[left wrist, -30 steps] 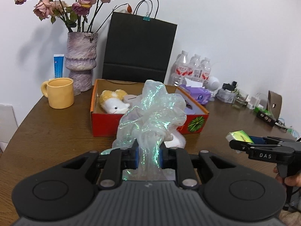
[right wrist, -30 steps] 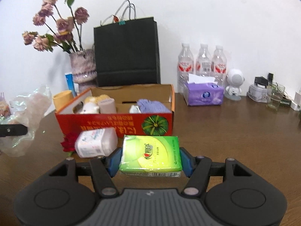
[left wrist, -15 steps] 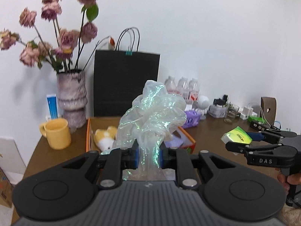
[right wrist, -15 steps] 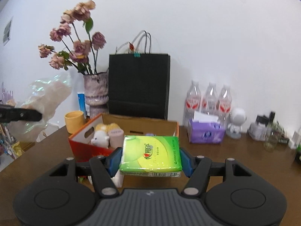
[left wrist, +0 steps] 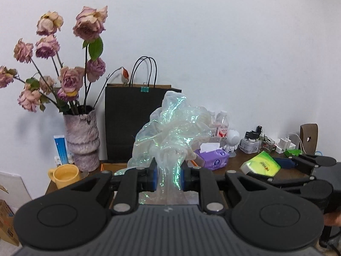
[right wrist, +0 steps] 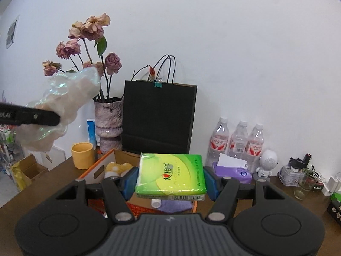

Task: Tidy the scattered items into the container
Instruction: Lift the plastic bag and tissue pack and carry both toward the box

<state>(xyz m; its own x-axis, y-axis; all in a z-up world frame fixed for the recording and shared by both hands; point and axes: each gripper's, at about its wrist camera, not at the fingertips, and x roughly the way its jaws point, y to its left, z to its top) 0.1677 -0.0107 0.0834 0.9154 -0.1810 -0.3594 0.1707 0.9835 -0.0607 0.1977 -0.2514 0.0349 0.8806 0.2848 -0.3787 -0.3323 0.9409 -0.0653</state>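
My left gripper (left wrist: 168, 176) is shut on a crumpled iridescent plastic wrap (left wrist: 170, 132), held high above the table. My right gripper (right wrist: 170, 180) is shut on a green tissue pack (right wrist: 170, 173), raised over the orange cardboard box (right wrist: 100, 168). The box holds a yellow-white plush toy (right wrist: 118, 168) and a purple cloth (right wrist: 174, 205). In the left wrist view the green tissue pack (left wrist: 261, 166) shows at the right between the other gripper's fingers, and the box is almost wholly hidden behind my gripper. The wrap (right wrist: 61, 106) also appears at the left of the right wrist view.
A vase of dried roses (left wrist: 82, 140), a yellow mug (left wrist: 65, 175) and a black paper bag (right wrist: 158, 117) stand behind the box. Three water bottles (right wrist: 238, 140), a purple tissue box (right wrist: 232, 170), a white robot figure (right wrist: 267, 164) and small clutter fill the right of the table.
Both grippers rose well above the table with their loads. The box dropped low in both views and is now mostly hidden in the left one.
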